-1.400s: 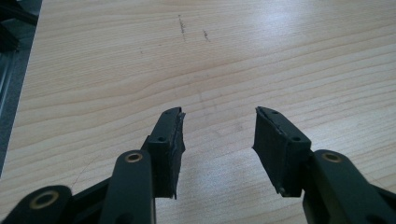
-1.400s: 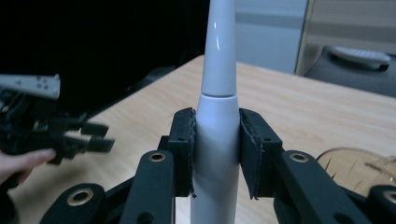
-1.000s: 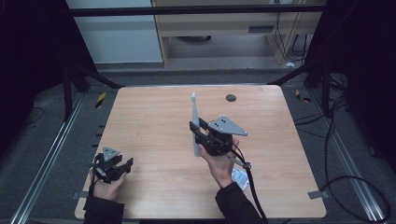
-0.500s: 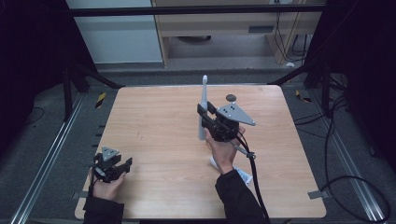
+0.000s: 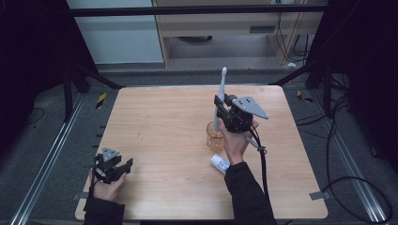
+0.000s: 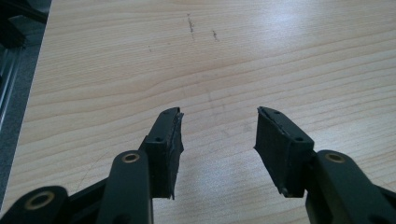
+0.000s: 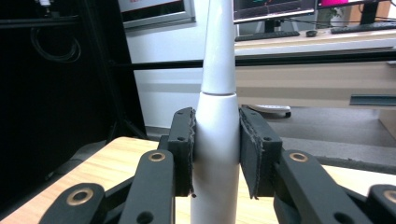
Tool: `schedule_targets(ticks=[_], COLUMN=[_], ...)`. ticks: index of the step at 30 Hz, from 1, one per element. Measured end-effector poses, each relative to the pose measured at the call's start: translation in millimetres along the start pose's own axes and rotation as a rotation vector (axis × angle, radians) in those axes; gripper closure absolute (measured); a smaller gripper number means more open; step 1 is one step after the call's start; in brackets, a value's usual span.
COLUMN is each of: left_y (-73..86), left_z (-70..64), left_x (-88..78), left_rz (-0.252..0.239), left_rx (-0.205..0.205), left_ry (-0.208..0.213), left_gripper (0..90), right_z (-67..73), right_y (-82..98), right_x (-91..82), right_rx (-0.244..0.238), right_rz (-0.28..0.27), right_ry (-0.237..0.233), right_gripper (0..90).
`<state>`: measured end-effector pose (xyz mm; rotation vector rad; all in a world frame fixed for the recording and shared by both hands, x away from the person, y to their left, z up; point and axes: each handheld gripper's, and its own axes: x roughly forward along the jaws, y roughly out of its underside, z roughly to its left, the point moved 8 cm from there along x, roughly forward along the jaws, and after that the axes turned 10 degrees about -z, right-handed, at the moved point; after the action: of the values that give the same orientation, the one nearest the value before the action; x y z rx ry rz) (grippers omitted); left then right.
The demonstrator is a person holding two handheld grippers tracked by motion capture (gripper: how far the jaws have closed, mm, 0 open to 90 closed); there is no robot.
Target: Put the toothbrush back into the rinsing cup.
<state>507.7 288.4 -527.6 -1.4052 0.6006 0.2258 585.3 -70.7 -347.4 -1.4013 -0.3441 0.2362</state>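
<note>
The right claw (image 5: 218,104) is clamped on an upright electric toothbrush (image 5: 219,96), right of centre in the high view, just above a glass cup (image 5: 215,136); next it likely lowers straight in; the left claw (image 5: 123,166), lower left, rests apart and empty on the desk (image 5: 159,122).

A light wooden bench (image 5: 164,122) is carrying a clear amber cup (image 5: 215,137) and a white tube (image 5: 219,163) lying just beside it.
</note>
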Motion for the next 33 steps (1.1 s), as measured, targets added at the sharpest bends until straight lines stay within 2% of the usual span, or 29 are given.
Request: schedule_targets(ticks=[7, 22, 33], left_y=[0.0, 0.1, 0.1], left_z=[0.4, 0.6, 0.8], left_x=[0.0, 0.1, 0.2], left_rz=[0.0, 0.001, 0.001], left_rx=[0.0, 0.0, 0.001], left_ry=[-0.001, -0.004, -0.004], left_gripper=[49.3, 49.1, 49.0], right_z=[-10.6, -20.5, -9.7], right_y=[8.3, 25.0, 41.5], right_x=[2.9, 6.1, 12.2], right_rx=[-0.001, -0.018, -0.027], right_rz=[0.007, 0.023, 0.033], right_ry=[0.02, 0.042, 0.031], right_gripper=[67.8, 67.7, 67.7])
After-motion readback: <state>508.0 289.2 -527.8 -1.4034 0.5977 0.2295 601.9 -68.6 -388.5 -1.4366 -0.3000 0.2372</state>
